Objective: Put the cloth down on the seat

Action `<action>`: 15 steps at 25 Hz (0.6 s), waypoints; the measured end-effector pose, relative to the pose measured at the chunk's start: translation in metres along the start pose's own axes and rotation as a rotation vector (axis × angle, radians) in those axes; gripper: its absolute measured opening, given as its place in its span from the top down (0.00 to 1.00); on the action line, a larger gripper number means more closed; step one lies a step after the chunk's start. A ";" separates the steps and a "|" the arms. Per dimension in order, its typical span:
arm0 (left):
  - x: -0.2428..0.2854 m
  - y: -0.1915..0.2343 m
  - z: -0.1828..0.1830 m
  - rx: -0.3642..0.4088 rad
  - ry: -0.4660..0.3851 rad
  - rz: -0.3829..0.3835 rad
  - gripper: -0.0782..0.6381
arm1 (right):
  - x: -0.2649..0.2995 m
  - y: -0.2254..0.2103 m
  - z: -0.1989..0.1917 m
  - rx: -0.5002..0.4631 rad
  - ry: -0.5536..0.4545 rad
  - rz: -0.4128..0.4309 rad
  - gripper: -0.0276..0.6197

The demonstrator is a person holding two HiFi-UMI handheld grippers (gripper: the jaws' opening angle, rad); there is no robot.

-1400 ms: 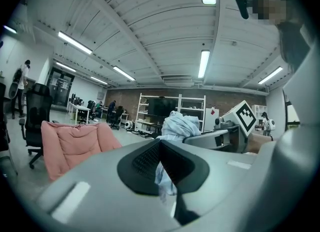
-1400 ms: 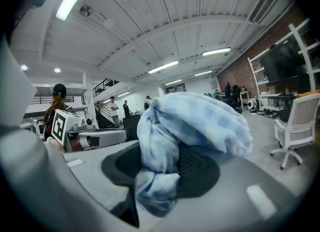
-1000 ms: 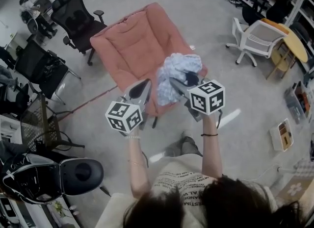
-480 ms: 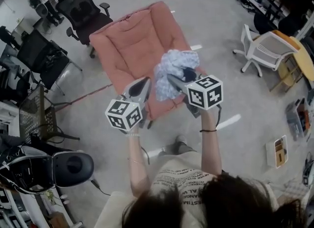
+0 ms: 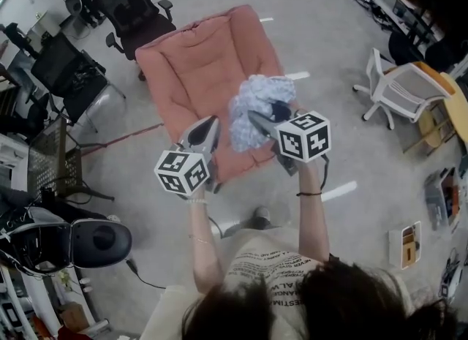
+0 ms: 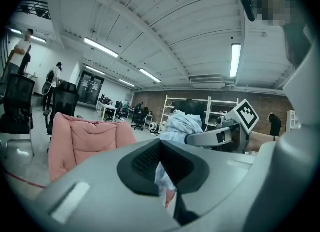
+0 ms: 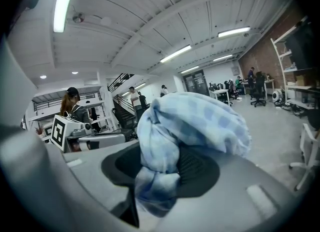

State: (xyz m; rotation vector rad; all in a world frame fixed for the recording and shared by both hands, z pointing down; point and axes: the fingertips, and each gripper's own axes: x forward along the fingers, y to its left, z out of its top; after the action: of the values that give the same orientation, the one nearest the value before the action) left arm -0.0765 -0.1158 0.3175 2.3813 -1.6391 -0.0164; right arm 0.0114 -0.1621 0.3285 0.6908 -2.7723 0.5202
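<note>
clamping one blue checked cloth point(image 5: 252, 97), right tongs point(image 5: 254, 117) near one pink seat point(image 5: 197, 68); left tongs point(image 5: 210, 123) together, empty.

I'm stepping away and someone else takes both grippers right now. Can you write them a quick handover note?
Right gripper: shut on the blue checked cloth, which is bunched up and held in the air.
Left gripper: shut, empty, beside the right one.
Pink armchair: ahead of and below both grippers, with no cloth on it.
Done: the cloth is in hand at the chair.
Left: lower the cloth onto the seat and open the right jaws.
</note>
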 end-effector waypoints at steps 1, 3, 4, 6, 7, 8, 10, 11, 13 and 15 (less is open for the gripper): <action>0.001 0.001 -0.001 -0.005 -0.001 0.008 0.89 | 0.001 -0.001 0.000 0.002 0.003 0.004 0.67; 0.003 0.003 -0.003 -0.011 0.003 0.019 0.89 | 0.005 -0.004 -0.002 0.003 0.013 0.013 0.67; 0.005 0.004 -0.005 -0.014 0.008 0.022 0.89 | 0.008 -0.006 -0.003 0.004 0.018 0.016 0.67; 0.009 0.005 -0.009 -0.019 0.021 0.024 0.89 | 0.013 -0.010 -0.004 0.011 0.025 0.020 0.67; 0.010 0.006 -0.012 -0.021 0.029 0.025 0.89 | 0.015 -0.012 -0.005 0.017 0.026 0.023 0.67; 0.012 0.008 -0.014 -0.023 0.038 0.027 0.89 | 0.018 -0.013 -0.006 0.025 0.027 0.027 0.67; 0.015 0.014 -0.017 -0.029 0.050 0.032 0.89 | 0.024 -0.016 -0.008 0.039 0.033 0.033 0.67; 0.017 0.018 -0.018 -0.033 0.052 0.034 0.89 | 0.029 -0.017 -0.010 0.041 0.039 0.035 0.67; 0.023 0.029 -0.019 -0.042 0.054 0.037 0.89 | 0.039 -0.019 -0.012 0.037 0.055 0.038 0.67; 0.032 0.040 -0.020 -0.055 0.057 0.039 0.89 | 0.050 -0.023 -0.010 0.030 0.067 0.041 0.67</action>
State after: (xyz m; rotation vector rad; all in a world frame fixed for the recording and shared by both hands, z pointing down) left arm -0.0981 -0.1543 0.3499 2.2874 -1.6378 0.0135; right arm -0.0185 -0.1975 0.3589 0.6122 -2.7266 0.5839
